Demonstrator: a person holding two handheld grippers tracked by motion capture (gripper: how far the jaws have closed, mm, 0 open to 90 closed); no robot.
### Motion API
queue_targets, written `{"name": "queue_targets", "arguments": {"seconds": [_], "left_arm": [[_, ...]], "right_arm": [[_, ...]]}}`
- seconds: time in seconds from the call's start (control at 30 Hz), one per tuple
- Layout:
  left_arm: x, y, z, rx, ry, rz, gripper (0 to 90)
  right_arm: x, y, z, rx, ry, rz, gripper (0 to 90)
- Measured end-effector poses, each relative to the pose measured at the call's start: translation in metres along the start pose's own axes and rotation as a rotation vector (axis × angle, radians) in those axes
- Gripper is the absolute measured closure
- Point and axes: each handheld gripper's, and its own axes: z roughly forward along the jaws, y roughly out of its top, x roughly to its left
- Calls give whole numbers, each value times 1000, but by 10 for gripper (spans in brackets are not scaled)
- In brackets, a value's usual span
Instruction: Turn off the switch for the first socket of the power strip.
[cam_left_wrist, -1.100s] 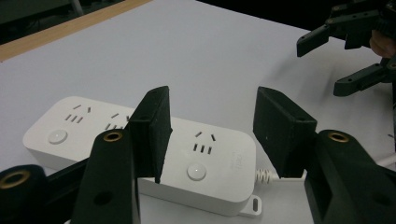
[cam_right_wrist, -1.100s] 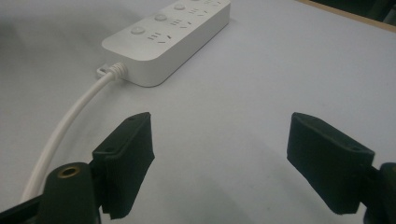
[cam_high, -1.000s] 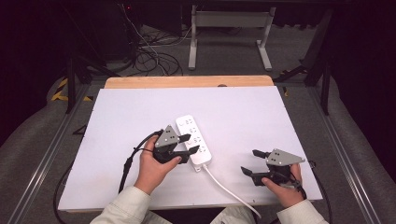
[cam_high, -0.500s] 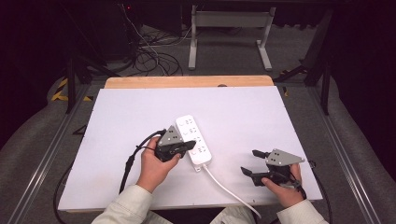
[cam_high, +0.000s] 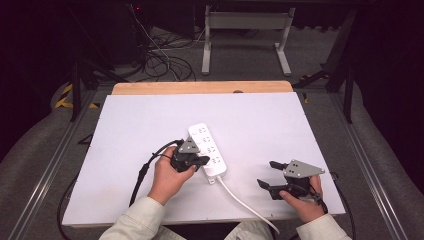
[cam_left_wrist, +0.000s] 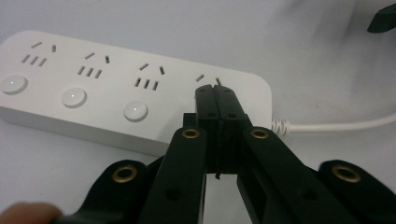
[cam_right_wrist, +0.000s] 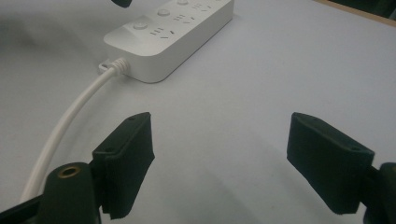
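1. White plastic four-socket power strip (cam_high: 207, 149) lying flat near the middle of the white table top (cam_high: 260, 120), its white cable (cam_high: 245, 202) trailing off toward the near edge

2. Left gripper (cam_high: 199, 161) down at the strip's cable end, jaws clenched tight together with nothing between them, having just been closing

3. From the left gripper view, closed black tips (cam_left_wrist: 216, 93) sitting right over the fourth socket section, exactly where the last round button ought to be; three round white buttons (cam_left_wrist: 73, 97) in plain sight further along the strip

4. Looks like the button-pressing step, closed tips used as a poking finger on the end switch; contact with the button itself hidden under the jaws, so cannot tell whether pressed or just touching

5. Right gripper (cam_high: 272, 176) parked well apart from the strip, near the table's front right, jaws spread wide and holding nothing; same story in the right gripper view, black pads (cam_right_wrist: 125, 158) open over bare table

6. Next move, by the look of it: a short, straight push down on that switch, then a clean lift off, keeping the tips clenched and clear of the socket slots; strip unclamped, so a sideways shove could skate it across the table
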Motion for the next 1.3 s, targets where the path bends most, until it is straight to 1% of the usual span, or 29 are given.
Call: {"name": "queue_targets", "arguments": {"seconds": [0.03, 0.07, 0.13, 0.17, 0.2, 0.23, 0.5, 0.83, 1.1, 1.23, 1.3], "left_arm": [[1, 0, 1, 6, -2, 2, 900], [1, -1, 3, 5, -3, -4, 900], [1, -1, 6, 21, -3, -11, 900], [1, -1, 6, 21, -3, -11, 900], [2, -1, 6, 26, 6, -6, 900], [2, -1, 7, 30, 2, -13, 900], [4, -2, 13, 46, 7, -20, 900], [4, -3, 16, 46, 18, -3, 900], [4, -5, 18, 32, 21, -7, 900], [3, -5, 18, 28, 31, 13, 900], [3, -6, 19, 25, 30, 16, 900]], "right_arm": [[0, 0, 0, -1, 0, 0, 227], [0, 0, 0, -1, 0, 0, 227], [0, 0, 0, -1, 0, 2, 227], [0, 0, 0, 0, 1, 2, 228], [0, 0, 0, 1, 2, 2, 229], [0, 0, 0, 3, 3, 0, 229], [0, -1, 1, 6, 3, -3, 229], [0, 0, 0, 2, 2, -6, 228], [1, 0, 1, 6, 3, -7, 228], [1, 0, 1, 6, 2, -6, 227], [1, 0, 1, 7, 0, -7, 228]]}}
